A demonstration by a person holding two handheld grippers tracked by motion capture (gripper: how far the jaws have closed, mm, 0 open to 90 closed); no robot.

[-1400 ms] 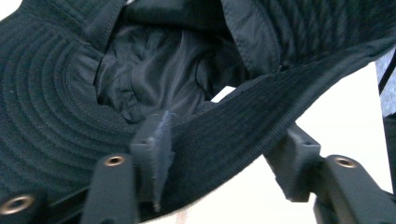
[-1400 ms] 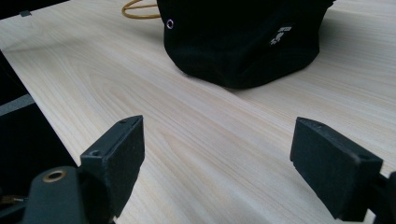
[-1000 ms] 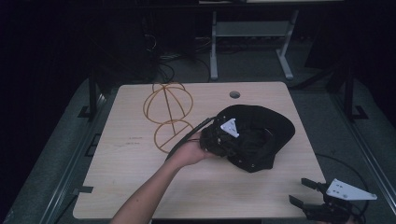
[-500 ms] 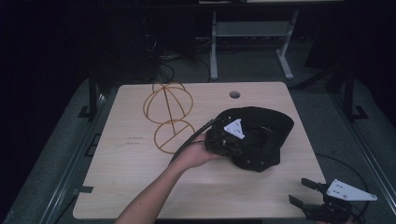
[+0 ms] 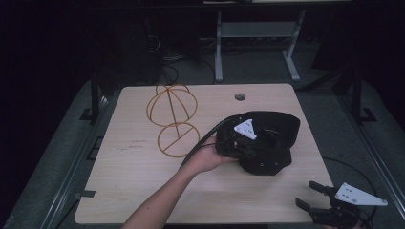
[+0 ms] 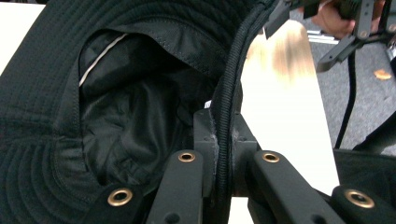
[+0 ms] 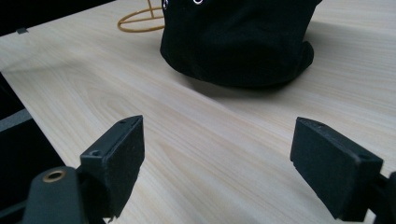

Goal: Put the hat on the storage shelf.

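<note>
Your black hat [image 5: 267, 143] sat on the right half of the table [image 5: 133, 191], well in from every edge, with bare wood in front of it toward you and more to its left. The wire hat stand [image 5: 173, 119] stood just left of it, apart from the fabric (the closest thing in the way on that side). The round cable hole [image 5: 240, 97] lay beyond it near the far edge.

The hat lay crown down and opening up, its brim spreading left to right across the table, so its long axis ran roughly sideways.

Your left hand-held gripper [image 5: 248, 143] had just been closing, and in the left gripper view its jaws were clenched on the corded brim edge [image 6: 226, 116], which ran upright between them. You could see the dark lining [image 6: 135, 107] of the crown to the left of the jaws.

Your right hand-held gripper [image 7: 217, 158] hovered at the near right corner, jaws spread wide and released, nothing between them, pointing toward the hat across bare table.
</note>
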